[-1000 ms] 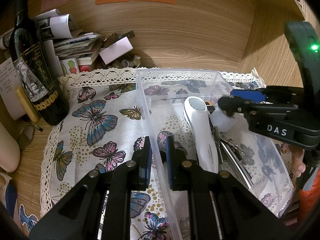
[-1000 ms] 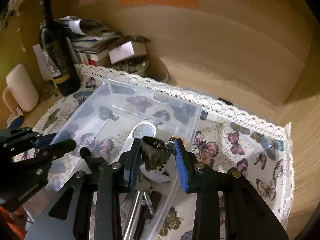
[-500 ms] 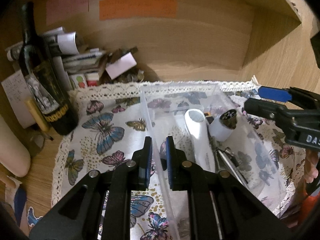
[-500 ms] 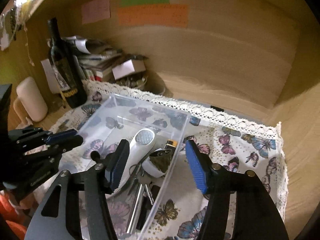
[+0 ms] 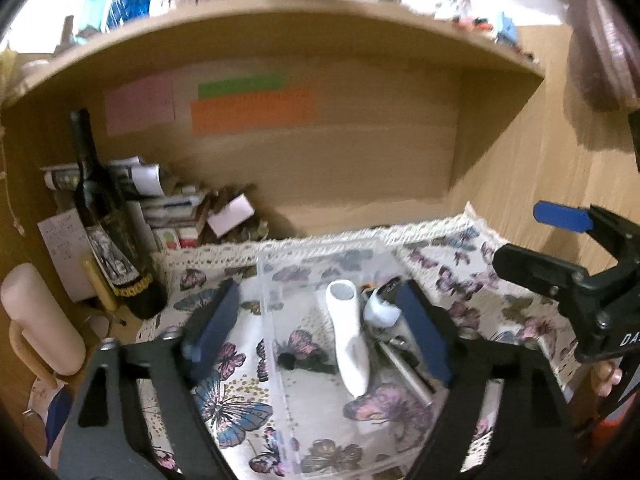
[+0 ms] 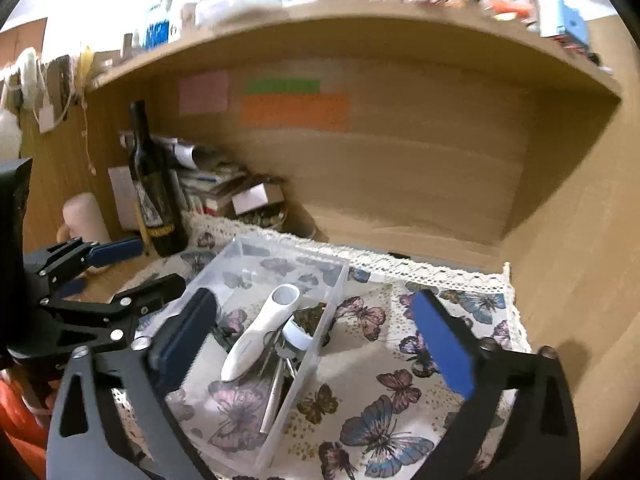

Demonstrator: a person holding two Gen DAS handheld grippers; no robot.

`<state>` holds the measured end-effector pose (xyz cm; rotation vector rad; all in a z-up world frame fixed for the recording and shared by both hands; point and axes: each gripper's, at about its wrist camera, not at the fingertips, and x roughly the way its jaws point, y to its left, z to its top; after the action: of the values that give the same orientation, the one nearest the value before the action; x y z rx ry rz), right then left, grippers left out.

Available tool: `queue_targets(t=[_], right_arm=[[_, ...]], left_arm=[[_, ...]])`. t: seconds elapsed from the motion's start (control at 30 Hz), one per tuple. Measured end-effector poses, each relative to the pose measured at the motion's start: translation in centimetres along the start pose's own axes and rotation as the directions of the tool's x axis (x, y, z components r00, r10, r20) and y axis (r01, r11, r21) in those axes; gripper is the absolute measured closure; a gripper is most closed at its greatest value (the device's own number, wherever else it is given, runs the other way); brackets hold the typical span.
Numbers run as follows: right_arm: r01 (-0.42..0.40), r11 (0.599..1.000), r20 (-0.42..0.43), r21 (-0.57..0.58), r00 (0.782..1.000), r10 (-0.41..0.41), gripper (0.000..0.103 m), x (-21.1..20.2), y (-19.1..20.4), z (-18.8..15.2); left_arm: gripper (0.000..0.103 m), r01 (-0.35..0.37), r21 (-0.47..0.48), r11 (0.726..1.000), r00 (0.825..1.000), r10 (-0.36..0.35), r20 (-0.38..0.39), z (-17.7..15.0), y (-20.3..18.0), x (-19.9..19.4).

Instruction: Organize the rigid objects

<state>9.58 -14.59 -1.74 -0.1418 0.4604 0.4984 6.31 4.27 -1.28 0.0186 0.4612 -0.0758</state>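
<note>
A clear plastic bin [image 5: 280,420] [image 6: 340,276] lies on a butterfly-print cloth [image 5: 224,400] [image 6: 384,432]. In it are a white handheld device [image 5: 348,344] [image 6: 260,332], a small white-based cup [image 5: 380,308] [image 6: 298,334] and metal tools [image 5: 404,372] [image 6: 276,392]. My left gripper [image 5: 316,332] is open and empty, raised above the bin. My right gripper [image 6: 316,344] is open and empty, also raised above it. Each gripper shows in the other's view, the right one [image 5: 560,248] at right, the left one [image 6: 116,280] at left.
A dark wine bottle [image 5: 108,232] [image 6: 154,196] stands at the back left beside stacked papers and boxes [image 5: 180,208] [image 6: 224,192]. A pink mug [image 5: 36,320] [image 6: 84,216] is at far left. Wooden shelf walls close in behind and at right; coloured notes [image 5: 252,108] hang on the back wall.
Both grippers pulled back and up from the bin. The left gripper let go of the bin wall and opened wide. The right gripper released the cup into the bin and opened further.
</note>
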Motion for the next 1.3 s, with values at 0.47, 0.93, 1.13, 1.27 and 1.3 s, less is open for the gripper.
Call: queue_targets(t=[0.47, 0.93, 1.13, 1.27, 1.3], right_arm=[[0.017, 0.999, 0.106, 0.050, 0.994, -0.023, 0.000, -4.8, -0.9, -1.4], [0.020, 0.998, 0.111, 0.060, 0.993, -0.027, 0.000, -5.5, -0.9, -1.9], [0.019, 0.998, 0.113, 0.056, 0.993, -0.025, 0.000, -5.5, -0.8, -1.8], [0.016, 0.999, 0.116, 0.049, 0.993, -0.022, 0.000, -5.5, -0.8, -1.7], [0.016, 0.999, 0.117, 0.045, 0.993, -0.021, 0.000, -5.5, -0.7, -1.7]], left_arm=[[0.001, 0.001, -0.040, 0.999, 0.992, 0.004, 0.122, -0.3, -2.2, -4.4], [0.001, 0.013, -0.065, 0.998, 0.992, -0.005, 0.125, -0.4, -1.6, -4.7], [0.001, 0.016, -0.068, 0.998, 0.991, -0.007, 0.131, -0.4, -1.4, -4.8], [0.001, 0.018, -0.068, 0.998, 0.991, -0.008, 0.133, -0.4, -1.4, -4.9], [0.001, 0.016, -0.069, 0.998, 0.991, -0.007, 0.133, -0.4, -1.4, -4.9]])
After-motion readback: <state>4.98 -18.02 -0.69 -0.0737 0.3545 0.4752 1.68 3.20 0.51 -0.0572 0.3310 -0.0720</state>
